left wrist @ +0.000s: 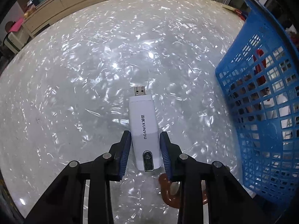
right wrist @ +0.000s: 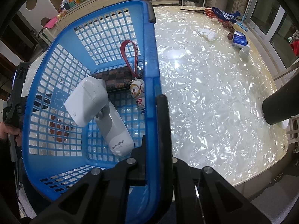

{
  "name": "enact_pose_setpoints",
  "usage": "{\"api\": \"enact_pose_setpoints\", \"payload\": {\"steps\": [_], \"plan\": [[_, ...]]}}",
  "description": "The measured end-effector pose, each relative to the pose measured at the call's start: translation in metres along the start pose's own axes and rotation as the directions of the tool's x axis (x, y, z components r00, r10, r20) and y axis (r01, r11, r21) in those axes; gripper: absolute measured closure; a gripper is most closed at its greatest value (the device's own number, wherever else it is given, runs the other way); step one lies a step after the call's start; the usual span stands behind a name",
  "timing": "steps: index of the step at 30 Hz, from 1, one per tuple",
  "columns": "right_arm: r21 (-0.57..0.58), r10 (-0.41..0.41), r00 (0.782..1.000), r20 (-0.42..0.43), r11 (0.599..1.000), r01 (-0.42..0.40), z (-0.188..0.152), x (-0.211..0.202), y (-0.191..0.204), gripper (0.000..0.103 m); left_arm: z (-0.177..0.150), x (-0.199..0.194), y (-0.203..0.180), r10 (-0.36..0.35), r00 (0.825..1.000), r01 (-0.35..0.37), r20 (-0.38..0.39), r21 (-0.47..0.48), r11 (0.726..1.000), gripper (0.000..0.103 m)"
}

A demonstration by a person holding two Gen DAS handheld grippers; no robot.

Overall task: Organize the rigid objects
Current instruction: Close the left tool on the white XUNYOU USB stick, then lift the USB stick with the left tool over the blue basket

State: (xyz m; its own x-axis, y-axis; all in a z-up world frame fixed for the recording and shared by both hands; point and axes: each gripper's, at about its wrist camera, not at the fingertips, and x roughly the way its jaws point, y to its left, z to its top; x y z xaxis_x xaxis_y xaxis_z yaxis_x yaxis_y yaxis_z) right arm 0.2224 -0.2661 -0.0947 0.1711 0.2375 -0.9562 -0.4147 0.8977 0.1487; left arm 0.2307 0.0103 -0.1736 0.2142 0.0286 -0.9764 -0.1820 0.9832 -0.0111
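A white USB dongle (left wrist: 144, 128) marked XUNYOU points its metal plug away from me, and my left gripper (left wrist: 144, 141) is shut on its rear half, a blue pad (left wrist: 125, 149) pressing each long side. To the right stands the blue mesh basket (left wrist: 261, 112). In the right wrist view, my right gripper (right wrist: 154, 130) is shut on the basket's (right wrist: 151, 56) right wall, one finger inside and one outside. The basket holds a white charger (right wrist: 87, 100), a white power bank (right wrist: 115, 134), a checkered wallet (right wrist: 115, 80) and an astronaut keychain (right wrist: 137, 91) with a red strap.
A brown hook-shaped piece (left wrist: 166, 190) lies on the glossy white table (left wrist: 93, 74) under my left gripper. Far right on the table are red-handled pliers (right wrist: 207, 12), a blue sock (right wrist: 224, 15), a white cloth (right wrist: 207, 33), a tissue pack (right wrist: 239, 40) and a small white bottle (right wrist: 244, 51).
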Motion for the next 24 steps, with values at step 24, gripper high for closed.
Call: {"api": "enact_pose_setpoints", "payload": {"steps": [24], "plan": [[0.002,-0.007,1.000,0.003,1.000,0.007,-0.002,-0.003,0.000,0.098,0.000,-0.073,-0.008,0.010,0.993,-0.026,0.114,0.140,0.990,0.070]]}}
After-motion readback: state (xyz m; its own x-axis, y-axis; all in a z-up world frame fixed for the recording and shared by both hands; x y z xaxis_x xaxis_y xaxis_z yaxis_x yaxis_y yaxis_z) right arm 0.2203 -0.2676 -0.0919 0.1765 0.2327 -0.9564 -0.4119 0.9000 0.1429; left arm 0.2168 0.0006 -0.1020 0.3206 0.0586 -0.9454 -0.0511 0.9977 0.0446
